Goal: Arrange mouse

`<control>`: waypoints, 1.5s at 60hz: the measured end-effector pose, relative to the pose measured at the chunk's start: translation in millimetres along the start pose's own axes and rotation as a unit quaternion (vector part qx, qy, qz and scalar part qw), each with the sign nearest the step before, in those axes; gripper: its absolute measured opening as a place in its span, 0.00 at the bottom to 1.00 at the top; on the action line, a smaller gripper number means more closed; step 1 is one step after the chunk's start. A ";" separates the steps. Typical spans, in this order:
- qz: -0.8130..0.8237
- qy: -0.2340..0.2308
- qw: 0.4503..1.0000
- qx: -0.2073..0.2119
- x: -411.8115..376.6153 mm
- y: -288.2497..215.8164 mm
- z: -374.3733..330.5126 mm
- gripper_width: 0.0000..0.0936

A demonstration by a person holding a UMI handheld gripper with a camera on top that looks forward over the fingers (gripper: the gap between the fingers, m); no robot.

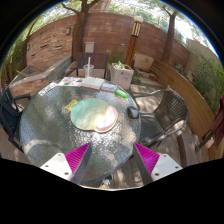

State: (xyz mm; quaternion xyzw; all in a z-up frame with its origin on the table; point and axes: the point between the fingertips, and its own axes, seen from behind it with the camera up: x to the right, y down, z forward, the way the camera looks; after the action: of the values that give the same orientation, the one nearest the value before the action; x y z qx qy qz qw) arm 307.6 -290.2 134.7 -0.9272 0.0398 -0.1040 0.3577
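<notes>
A round glass table [50, 130] stands just ahead of my fingers. A round pale green mouse pad [94, 115] lies at its middle. A small dark object [133, 112], likely the mouse, sits on the glass just right of the pad. My gripper [112, 160] is open and empty, above the table's near edge. Its magenta pads [76, 157] stand wide apart with nothing between them.
Flat papers or books [88, 85] and a green item [121, 94] lie at the table's far side. Metal chairs stand at the left [10, 112] and right [170, 106]. A white planter [122, 75] and a brick wall [100, 35] lie beyond.
</notes>
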 end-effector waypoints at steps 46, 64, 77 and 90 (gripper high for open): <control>0.009 -0.065 0.997 0.042 110.8 -88.8 309.3 0.46; 0.049 -0.032 0.993 0.101 119.5 -162.0 259.2 0.38; 0.037 -0.127 0.975 0.179 -0.6 -234.5 186.8 0.38; -0.016 -0.158 0.986 0.054 -105.5 -121.2 250.9 0.41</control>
State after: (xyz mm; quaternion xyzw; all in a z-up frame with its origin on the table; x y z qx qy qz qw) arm 260.1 -20.3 17.4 -0.9120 -0.0381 0.0365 0.4068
